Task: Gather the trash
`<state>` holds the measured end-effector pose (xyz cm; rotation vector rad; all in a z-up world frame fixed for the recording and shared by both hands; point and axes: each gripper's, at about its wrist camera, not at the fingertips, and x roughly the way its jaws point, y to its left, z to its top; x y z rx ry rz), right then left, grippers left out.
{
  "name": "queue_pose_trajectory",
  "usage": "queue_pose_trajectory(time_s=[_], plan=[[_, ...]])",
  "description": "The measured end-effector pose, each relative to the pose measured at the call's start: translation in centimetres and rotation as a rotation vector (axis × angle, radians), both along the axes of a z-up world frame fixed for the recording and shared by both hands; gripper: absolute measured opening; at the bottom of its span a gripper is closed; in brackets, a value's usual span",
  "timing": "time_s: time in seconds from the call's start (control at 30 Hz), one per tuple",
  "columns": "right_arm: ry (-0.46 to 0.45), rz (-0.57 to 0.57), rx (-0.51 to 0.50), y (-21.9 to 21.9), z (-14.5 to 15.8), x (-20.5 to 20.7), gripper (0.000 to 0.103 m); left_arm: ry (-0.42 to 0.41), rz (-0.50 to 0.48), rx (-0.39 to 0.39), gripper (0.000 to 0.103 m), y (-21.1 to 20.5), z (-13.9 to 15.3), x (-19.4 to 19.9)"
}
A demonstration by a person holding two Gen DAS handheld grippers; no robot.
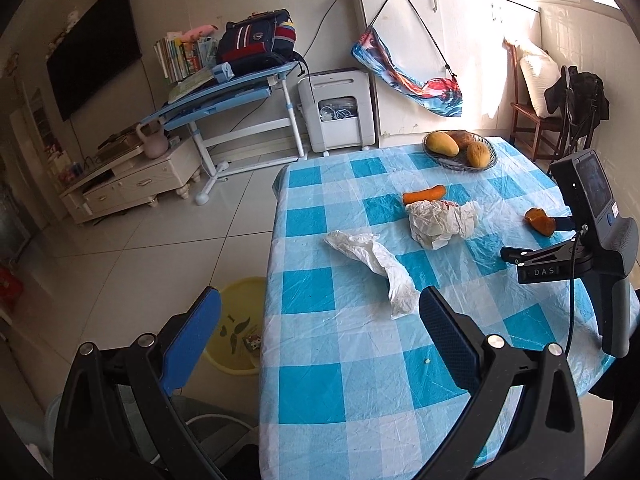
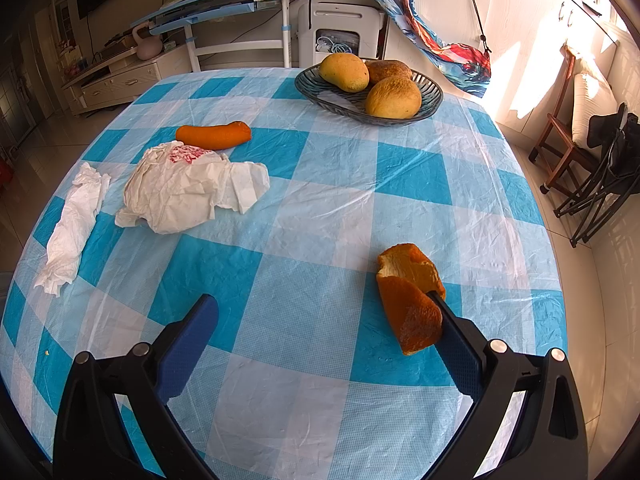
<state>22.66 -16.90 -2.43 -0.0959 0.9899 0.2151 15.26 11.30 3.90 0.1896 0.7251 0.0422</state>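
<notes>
While both grippers hang with jaws spread and empty, the orange peel [image 2: 410,300] lies against the right gripper [image 2: 326,316], touching its right finger.

On the checked table [image 2: 320,220], the peel's long axis runs roughly along that finger, outside the gap, so the right gripper probably must shift rightward; the left gripper [image 1: 320,316] is nearer the twisted tissue [image 1: 376,264].

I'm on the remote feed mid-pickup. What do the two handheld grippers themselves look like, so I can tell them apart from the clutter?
Both the left gripper and right gripper have black linkage arms with silver pivot bolts and flat blue textured finger pads. Seen from the left wrist camera, the right unit has a grey pistol-style handle, a black block marked "DAS", a small dark screen module and a thin black cable. No sleeves or hands are visible.
</notes>
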Motion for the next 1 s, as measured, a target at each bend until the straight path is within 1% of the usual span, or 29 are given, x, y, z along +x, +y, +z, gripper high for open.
queue_pose_trajectory(time_s=[0.1,0.17,0.27,0.4,0.43,0.47,0.53,0.6,0.83,1.0], plan=[[0.000,0.000,0.000,0.0,0.0,0.0,0.096,0.018,0.021,-0.030,0.096,1.1,-0.4,0.4],[0.000,0.000,0.000,0.0,0.0,0.0,0.096,0.037,0.058,-0.077,0.096,2.5,-0.6,0.9],[0.000,0.000,0.000,0.0,0.0,0.0,0.096,0.068,0.129,-0.205,0.096,5.4,-1.2,1.6],[0.000,0.000,0.000,0.0,0.0,0.0,0.096,0.115,0.230,-0.439,0.096,9.3,-2.8,2.3],[0.000,0.000,0.000,0.0,0.0,0.0,0.096,0.124,0.264,-0.477,0.096,9.9,-3.4,2.4],[0.000,0.000,0.000,0.0,0.0,0.0,0.096,0.130,0.292,-0.498,0.096,10.4,-3.8,2.5],[0.000,0.000,0.000,0.0,0.0,0.0,0.096,0.143,0.319,-0.503,0.096,10.5,-4.7,2.8],[0.000,0.000,0.000,0.0,0.0,0.0,0.096,0.157,0.321,-0.487,0.096,9.9,-5.3,3.3],[0.000,0.000,0.000,0.0,0.0,0.0,0.096,0.213,0.254,-0.386,0.096,5.7,-7.2,5.2],[0.000,0.000,0.000,0.0,0.0,0.0,0.096,0.244,0.224,-0.367,0.096,3.4,-7.9,6.9]])
